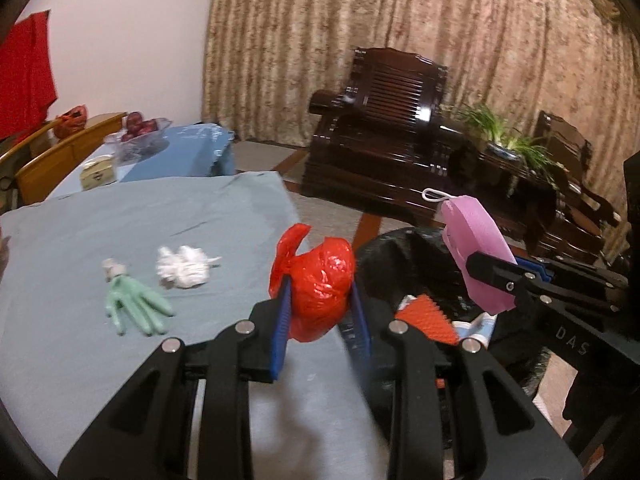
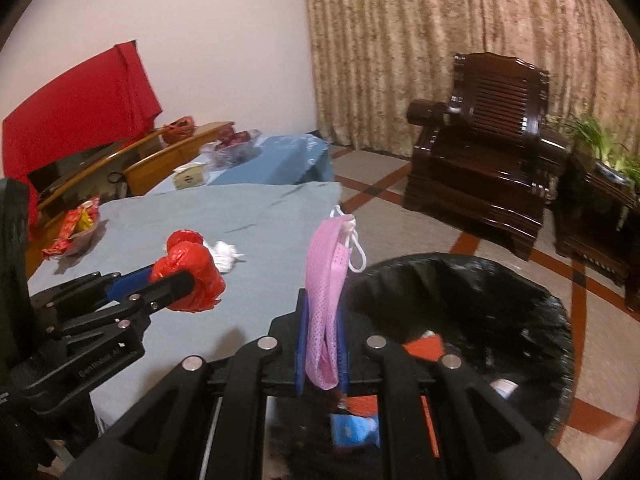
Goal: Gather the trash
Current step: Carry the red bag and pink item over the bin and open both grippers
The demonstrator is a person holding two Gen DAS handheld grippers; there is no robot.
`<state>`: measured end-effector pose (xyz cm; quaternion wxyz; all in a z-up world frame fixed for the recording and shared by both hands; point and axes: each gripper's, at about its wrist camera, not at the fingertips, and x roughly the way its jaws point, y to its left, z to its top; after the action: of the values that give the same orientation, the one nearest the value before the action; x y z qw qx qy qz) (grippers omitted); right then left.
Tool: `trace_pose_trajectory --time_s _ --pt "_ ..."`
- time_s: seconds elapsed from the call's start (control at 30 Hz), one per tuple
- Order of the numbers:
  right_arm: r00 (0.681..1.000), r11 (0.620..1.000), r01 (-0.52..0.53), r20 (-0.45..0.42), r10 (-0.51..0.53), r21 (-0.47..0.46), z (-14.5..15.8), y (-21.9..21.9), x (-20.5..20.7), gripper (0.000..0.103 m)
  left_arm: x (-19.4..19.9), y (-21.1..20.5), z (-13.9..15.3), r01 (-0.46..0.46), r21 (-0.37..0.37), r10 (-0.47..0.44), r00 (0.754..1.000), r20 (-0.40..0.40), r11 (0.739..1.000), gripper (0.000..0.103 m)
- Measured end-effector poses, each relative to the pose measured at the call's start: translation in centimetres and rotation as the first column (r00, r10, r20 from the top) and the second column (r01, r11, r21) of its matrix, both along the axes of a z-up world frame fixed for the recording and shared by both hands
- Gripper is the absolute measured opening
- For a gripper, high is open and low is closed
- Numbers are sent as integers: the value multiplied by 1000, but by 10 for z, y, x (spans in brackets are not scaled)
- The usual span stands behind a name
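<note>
Red plastic bag point(image 1: 316, 288), crumpled, sits clamped in the left gripper point(image 1: 320, 320), raised over the worktop point(image 1: 120, 224) edge w/ its knotted tail up-left. Right gripper point(image 2: 322, 344) pinches a pink face mask point(image 2: 326, 292) standing upright, long axis vertical, ear loop at top, right beside the black-lined bin point(image 2: 540, 312). Bin holds red and blue scraps. Left on the grey-clothed worktop: white crumpled tissue point(image 1: 184, 266) next to a green glove point(image 1: 136, 306), fingers pointing toward camera; snack wrappers point(image 2: 76, 228) at far-left edge. Dark wood armchair point(image 2: 488, 148) & curtain point(image 2: 440, 40) behind.
</note>
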<state>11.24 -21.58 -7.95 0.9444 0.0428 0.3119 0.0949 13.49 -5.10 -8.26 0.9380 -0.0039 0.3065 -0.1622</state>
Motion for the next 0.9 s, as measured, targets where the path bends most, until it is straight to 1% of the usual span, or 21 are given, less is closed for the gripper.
trace_pose_trajectory --time_s 0.2,0.37,0.67,0.87,0.9 --pt "997 997 71 -14 -71 -14 -6 -34 -5 12 4 -35 -5 75 5 -75 997 -10 997 27" --pt "992 991 128 -20 -128 -25 -11 -57 -10 12 10 -58 -10 120 10 -120 993 -21 993 27" --pt "980 980 194 -38 -195 -36 -19 -87 -10 12 22 -86 -20 161 23 -161 987 -24 987 27" --pt "973 974 220 -60 -223 -46 -29 -99 -6 12 38 -105 -33 189 19 -188 981 -54 982 27" --pt "971 973 227 -64 -230 -46 -31 -103 -5 14 39 -108 -34 193 21 -191 980 -58 981 27"
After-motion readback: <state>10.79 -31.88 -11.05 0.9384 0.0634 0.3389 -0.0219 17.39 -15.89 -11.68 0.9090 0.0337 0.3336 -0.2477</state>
